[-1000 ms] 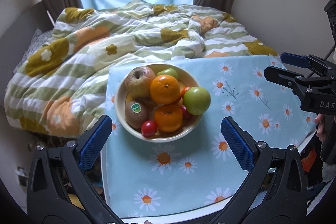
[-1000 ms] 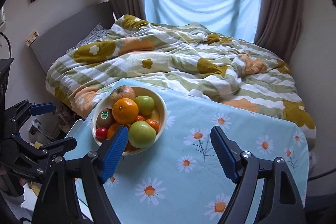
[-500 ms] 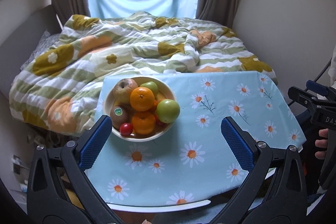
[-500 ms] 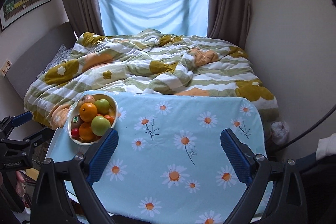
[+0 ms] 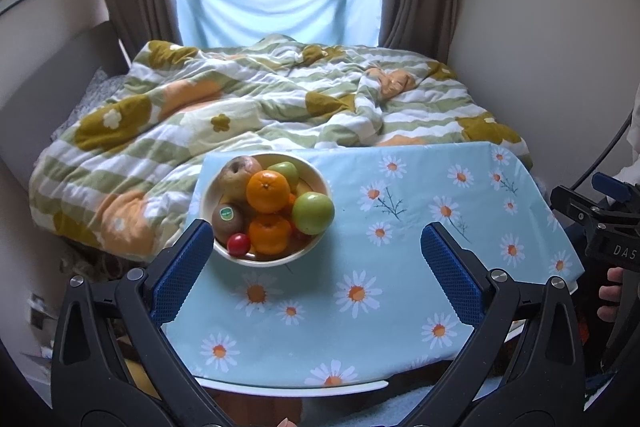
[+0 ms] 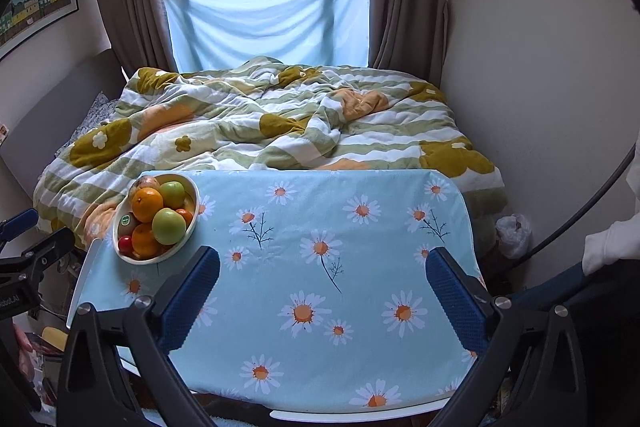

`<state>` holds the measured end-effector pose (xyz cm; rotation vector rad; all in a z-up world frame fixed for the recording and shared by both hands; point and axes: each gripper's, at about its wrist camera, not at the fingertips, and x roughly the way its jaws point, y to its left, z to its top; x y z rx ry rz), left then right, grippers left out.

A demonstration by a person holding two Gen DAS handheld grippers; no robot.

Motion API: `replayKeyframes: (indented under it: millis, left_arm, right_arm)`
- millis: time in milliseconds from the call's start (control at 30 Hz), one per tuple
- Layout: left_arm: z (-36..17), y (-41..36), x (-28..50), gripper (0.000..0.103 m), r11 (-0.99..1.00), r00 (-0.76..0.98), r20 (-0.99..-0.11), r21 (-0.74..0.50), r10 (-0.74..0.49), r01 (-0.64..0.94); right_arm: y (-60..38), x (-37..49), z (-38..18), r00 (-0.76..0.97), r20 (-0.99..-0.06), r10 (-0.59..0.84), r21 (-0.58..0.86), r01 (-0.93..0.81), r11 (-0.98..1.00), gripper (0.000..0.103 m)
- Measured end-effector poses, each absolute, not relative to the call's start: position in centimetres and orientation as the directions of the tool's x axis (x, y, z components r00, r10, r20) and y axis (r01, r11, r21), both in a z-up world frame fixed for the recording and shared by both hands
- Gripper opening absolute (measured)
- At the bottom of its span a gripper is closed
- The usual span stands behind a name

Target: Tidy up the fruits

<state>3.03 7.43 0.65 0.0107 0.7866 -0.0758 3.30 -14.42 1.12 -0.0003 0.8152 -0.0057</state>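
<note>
A cream bowl (image 5: 314, 175) piled with fruit stands at the far left of a table under a blue daisy cloth (image 5: 400, 259). In it are two oranges (image 5: 267, 191), a green apple (image 5: 313, 213), a kiwi (image 5: 227, 217), a brown pear (image 5: 237, 173) and a small red tomato (image 5: 239, 243). The bowl also shows in the right wrist view (image 6: 195, 211). My left gripper (image 5: 318, 269) is open and empty, held back over the table's near half. My right gripper (image 6: 322, 289) is open and empty, over the table's near middle.
A bed with a green, white and orange flowered duvet (image 6: 280, 123) lies behind the table. Walls stand close on the right (image 6: 540, 67). The table's white front edge (image 6: 352, 413) is near me. Clutter lies on the floor at left (image 6: 44, 343).
Both grippers have pulled back and up from the bowl, so the table and bowl look smaller. Both stay open and empty. The fruit has not moved.
</note>
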Motion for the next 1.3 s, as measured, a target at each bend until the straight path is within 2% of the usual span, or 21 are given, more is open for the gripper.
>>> replayKeyframes:
  millis: [1300]
  left_arm:
    - [1.07,7.5,3.22,0.103,0.997,0.729,-0.681,-0.013,-0.061,0.072]
  right_arm:
    - [-14.52,3.29,1.53,0.69,-0.723,-0.017,0.001,0.025,1.0,0.103]
